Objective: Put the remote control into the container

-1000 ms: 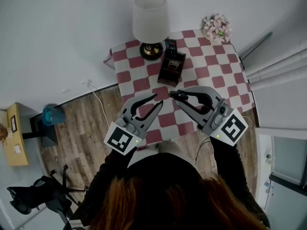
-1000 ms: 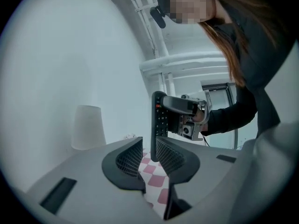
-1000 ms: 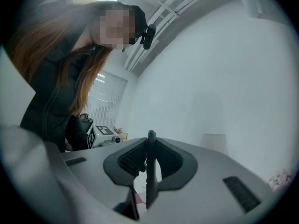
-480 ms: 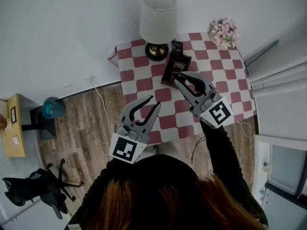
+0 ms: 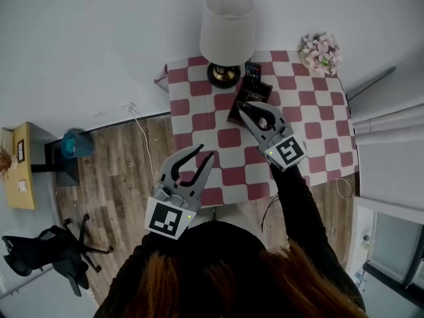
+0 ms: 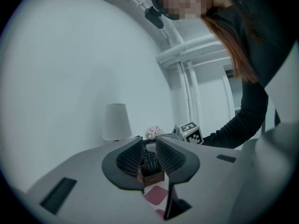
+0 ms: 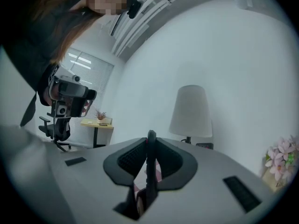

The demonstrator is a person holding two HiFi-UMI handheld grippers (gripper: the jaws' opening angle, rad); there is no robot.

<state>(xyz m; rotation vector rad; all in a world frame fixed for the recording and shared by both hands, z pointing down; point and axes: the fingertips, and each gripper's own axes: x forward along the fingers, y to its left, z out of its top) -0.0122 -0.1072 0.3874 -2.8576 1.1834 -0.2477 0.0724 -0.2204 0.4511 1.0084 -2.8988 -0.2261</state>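
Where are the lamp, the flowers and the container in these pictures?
lamp (image 5: 227,20), head view, on the middle of its shade.
flowers (image 5: 320,50), head view, on the pink blooms.
container (image 6: 152,178), left gripper view, on its front wall.

Left cube (image 5: 165,218), on the left claw (image 5: 204,152): we see a black-and-white square marker, a block pattern without letters or digits.
Right cube (image 5: 289,152), on the right claw (image 5: 246,108): the same kind of marker, again nothing we can read as characters.
Container (image 6: 152,177), front face: a small pale print, too small for us to read.
Remote control in the container (image 6: 149,160): rows of keys, their legends too fine for us.
Held remote control (image 7: 151,171): edge-on in the right claw, showing us no print.
Readable words, brands, numbers: we find none.
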